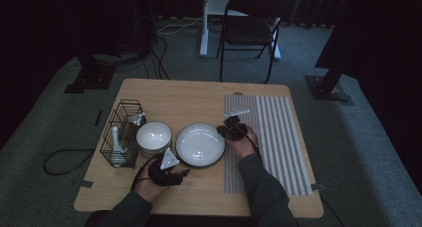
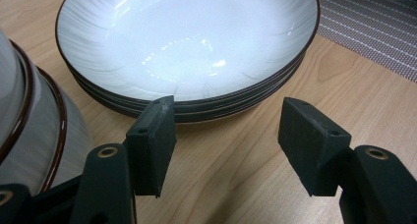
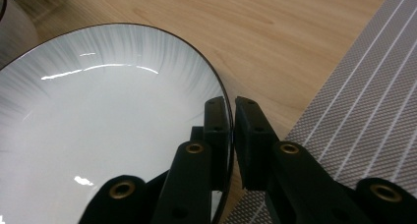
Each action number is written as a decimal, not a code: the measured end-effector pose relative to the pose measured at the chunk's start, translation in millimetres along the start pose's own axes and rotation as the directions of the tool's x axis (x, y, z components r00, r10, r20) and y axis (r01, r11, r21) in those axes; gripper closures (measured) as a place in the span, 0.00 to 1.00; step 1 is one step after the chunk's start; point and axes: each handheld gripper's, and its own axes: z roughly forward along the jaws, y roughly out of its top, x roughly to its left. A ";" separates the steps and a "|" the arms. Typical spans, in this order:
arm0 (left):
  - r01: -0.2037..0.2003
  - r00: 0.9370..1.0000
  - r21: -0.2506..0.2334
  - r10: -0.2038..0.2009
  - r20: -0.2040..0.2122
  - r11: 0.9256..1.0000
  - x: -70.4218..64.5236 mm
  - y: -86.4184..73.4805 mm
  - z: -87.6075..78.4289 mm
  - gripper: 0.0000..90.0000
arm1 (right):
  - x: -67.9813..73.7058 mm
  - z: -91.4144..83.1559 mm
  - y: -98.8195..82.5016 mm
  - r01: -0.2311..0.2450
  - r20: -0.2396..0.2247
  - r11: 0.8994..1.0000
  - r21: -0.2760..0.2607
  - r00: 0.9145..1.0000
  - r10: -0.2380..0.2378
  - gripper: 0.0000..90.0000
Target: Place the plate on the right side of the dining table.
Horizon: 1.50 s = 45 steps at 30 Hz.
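Observation:
A stack of white plates with dark rims (image 1: pixel 200 144) lies mid-table. My right gripper (image 1: pixel 224 132) reaches in from the mat side; in the right gripper view its jaws (image 3: pixel 232 106) are pinched on the right rim of the top plate (image 3: pixel 98 126). My left gripper (image 1: pixel 182 173) rests at the near left of the stack. It is open (image 2: pixel 228 116), with bare table between its jaws just short of the plates' edge (image 2: pixel 187 42). A stack of white bowls (image 1: pixel 154 136) stands left of the plates, close to the left jaw (image 2: pixel 29 126).
A black wire rack (image 1: pixel 122 132) holding cutlery stands at the table's left edge. A grey striped placemat (image 1: pixel 271 142) covers the right side, next to the plates (image 3: pixel 364 111). A folding chair (image 1: pixel 251 28) stands beyond the table.

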 end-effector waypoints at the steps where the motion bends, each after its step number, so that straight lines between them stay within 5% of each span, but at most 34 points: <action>1: -0.004 1.000 0.007 0.004 0.001 1.000 0.3 0.2 0.6 0.44 | -0.9 0.9 -0.4 -0.010 -0.005 1.000 0.001 1.000 0.010 0.95; 3: 0.000 1.000 0.002 0.000 0.002 1.000 0.2 0.6 1.0 0.44 | -6.1 0.9 -1.4 -0.063 -0.037 0.998 -0.006 0.997 0.062 0.96; 10: 0.009 1.000 0.001 -0.009 0.016 1.000 2.2 0.9 0.9 0.44 | -11.5 0.9 -2.8 -0.115 -0.071 0.993 -0.011 0.991 0.114 0.97; 24: 0.020 0.999 0.001 -0.020 0.032 1.000 5.2 2.4 1.1 0.44 | -10.7 -9.5 1.0 -0.144 -0.071 0.988 -0.062 0.988 0.140 1.00; 27: 0.023 0.999 0.000 -0.023 0.034 1.000 5.8 2.7 1.2 0.44 | -7.7 -10.6 5.7 -0.102 -0.041 0.994 -0.046 0.994 0.100 1.00; 36: 0.016 0.999 0.007 -0.017 0.034 1.000 6.1 3.4 1.1 0.44 | -14.6 -0.9 2.2 -0.161 -0.115 0.987 -0.008 0.981 0.159 0.98; 45: 0.017 0.999 0.005 -0.018 0.032 1.000 5.9 3.3 1.2 0.44 | -16.2 1.5 2.6 -0.161 -0.078 0.987 0.012 0.984 0.161 0.93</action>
